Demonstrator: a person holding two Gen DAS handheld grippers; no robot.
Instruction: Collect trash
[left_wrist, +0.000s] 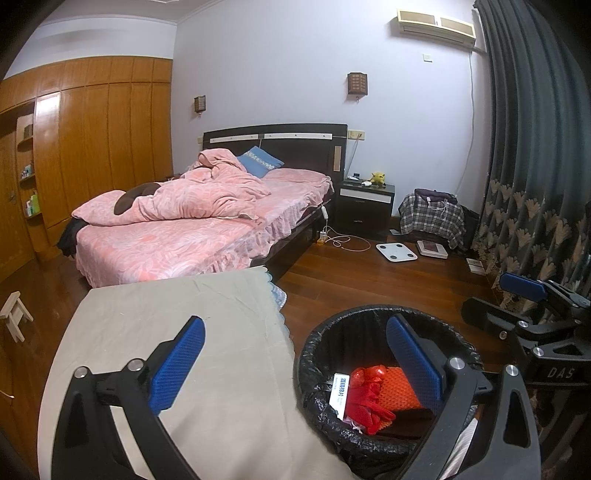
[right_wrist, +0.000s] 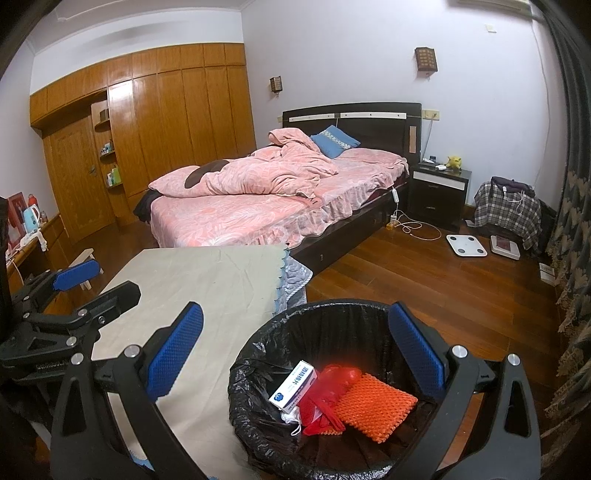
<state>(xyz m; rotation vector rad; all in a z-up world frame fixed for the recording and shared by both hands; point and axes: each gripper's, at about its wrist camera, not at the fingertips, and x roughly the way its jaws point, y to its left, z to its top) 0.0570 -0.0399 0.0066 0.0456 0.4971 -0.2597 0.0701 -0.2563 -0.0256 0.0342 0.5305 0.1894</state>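
Note:
A round bin lined with a black bag (left_wrist: 314, 354) (right_wrist: 251, 354) stands on the floor beside the cloth-covered table. Inside lie a small white box (left_wrist: 340, 395) (right_wrist: 293, 386), a crumpled red plastic bag (left_wrist: 367, 398) (right_wrist: 327, 397) and an orange ridged pad (left_wrist: 400, 393) (right_wrist: 373, 404). My left gripper (left_wrist: 295, 334) is open and empty, spanning the table edge and the bin's rim. My right gripper (right_wrist: 295, 317) is open and empty too, above the bin's near side. The right gripper also shows at the right edge of the left wrist view (left_wrist: 498, 299), and the left gripper at the left edge of the right wrist view (right_wrist: 99, 278).
The table under a beige cloth (left_wrist: 192, 332) (right_wrist: 207, 280) sits left of the bin. Beyond are a bed with pink bedding (left_wrist: 192, 221) (right_wrist: 277, 199), a dark nightstand (left_wrist: 365, 206), scales on the wooden floor (left_wrist: 397, 251), a curtain (left_wrist: 535, 166) at right and a small stool (left_wrist: 14, 314).

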